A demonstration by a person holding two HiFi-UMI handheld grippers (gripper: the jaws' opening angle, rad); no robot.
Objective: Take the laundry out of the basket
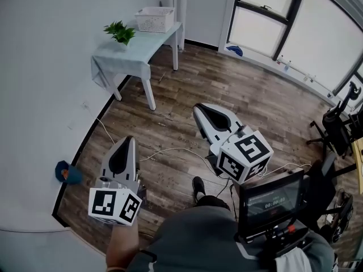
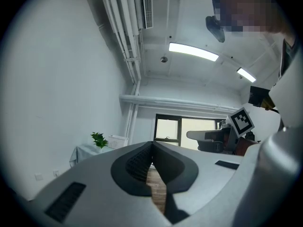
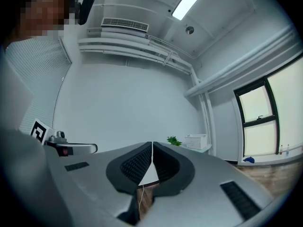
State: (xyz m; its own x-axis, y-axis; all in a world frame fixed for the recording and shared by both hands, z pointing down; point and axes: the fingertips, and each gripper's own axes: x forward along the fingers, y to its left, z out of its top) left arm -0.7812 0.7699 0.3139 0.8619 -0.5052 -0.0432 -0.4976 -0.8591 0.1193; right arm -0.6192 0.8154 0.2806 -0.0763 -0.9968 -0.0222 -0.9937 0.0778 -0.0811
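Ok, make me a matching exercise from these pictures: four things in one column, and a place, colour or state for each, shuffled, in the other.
Things:
1. basket
2. plant
3. right gripper
4. table

Descriptions:
a. jaws shut, nothing between them
b. white, with latticed sides
c. green leaves
d. covered with a pale cloth

Pairs: 1-b, 2-c, 3-a, 4-d

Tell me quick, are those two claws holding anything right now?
Left claw: closed, holding nothing.
Right claw: closed, holding nothing.
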